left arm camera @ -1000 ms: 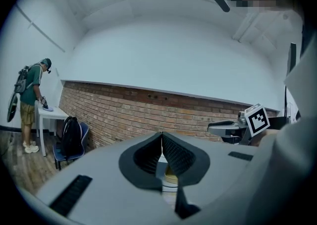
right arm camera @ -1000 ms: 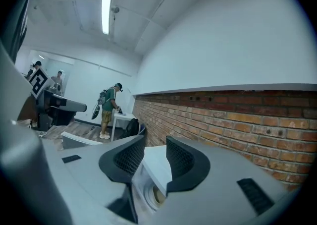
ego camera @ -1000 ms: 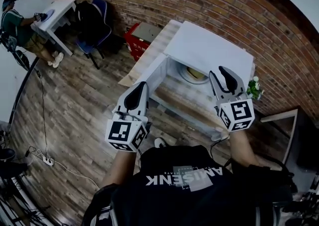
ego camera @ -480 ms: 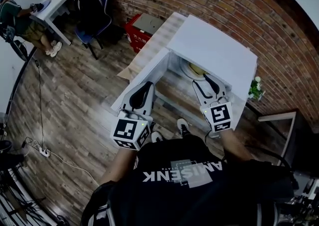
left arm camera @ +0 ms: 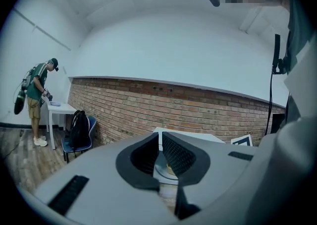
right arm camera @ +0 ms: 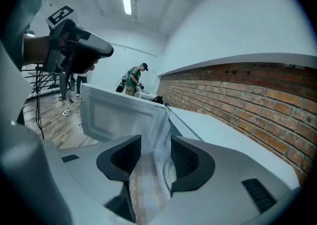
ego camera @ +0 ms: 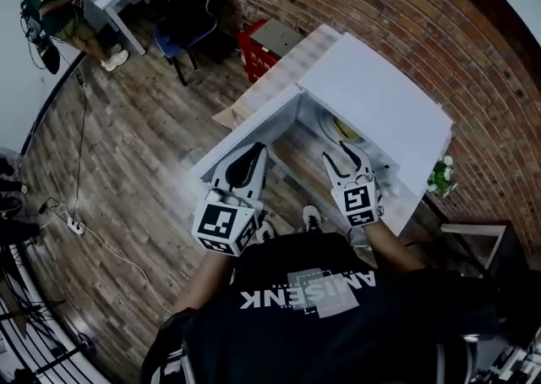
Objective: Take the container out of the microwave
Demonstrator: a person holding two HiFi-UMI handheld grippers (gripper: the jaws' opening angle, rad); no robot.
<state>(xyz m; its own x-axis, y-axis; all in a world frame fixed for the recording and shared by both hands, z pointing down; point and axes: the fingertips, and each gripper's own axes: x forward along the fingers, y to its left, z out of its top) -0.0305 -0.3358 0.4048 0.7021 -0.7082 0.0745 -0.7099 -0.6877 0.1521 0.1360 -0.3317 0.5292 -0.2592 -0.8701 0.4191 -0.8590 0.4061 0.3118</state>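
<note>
Status: the microwave (ego camera: 380, 103) lies at 1 o'clock of the head view, and its door (ego camera: 254, 130) is already swung fully open toward 10 o'clock. Opening is therefore judged complete; reaching in, gripping and withdrawing remain.

The left gripper (ego camera: 245, 161) is level in front of the door's inner face, jaws at a narrow gap, nothing between them. The right gripper (ego camera: 342, 161) is at the cavity mouth, tilted downward. Its jaws have just been opening and now stand wide, with nothing between them.

The container (ego camera: 347, 130), a yellowish item on the round plate, sits inside the cavity at 12 o'clock of the right gripper, apart from both tools.

Surroundings: brick wall (ego camera: 380, 2) behind the microwave; chair (ego camera: 190, 14) at 11 o'clock; red box (ego camera: 272, 46) at 12 o'clock; small plant (ego camera: 439, 178) at 3 o'clock. None obstructs the reach. The open door and the cavity's roof are judged the only constraints.
</note>
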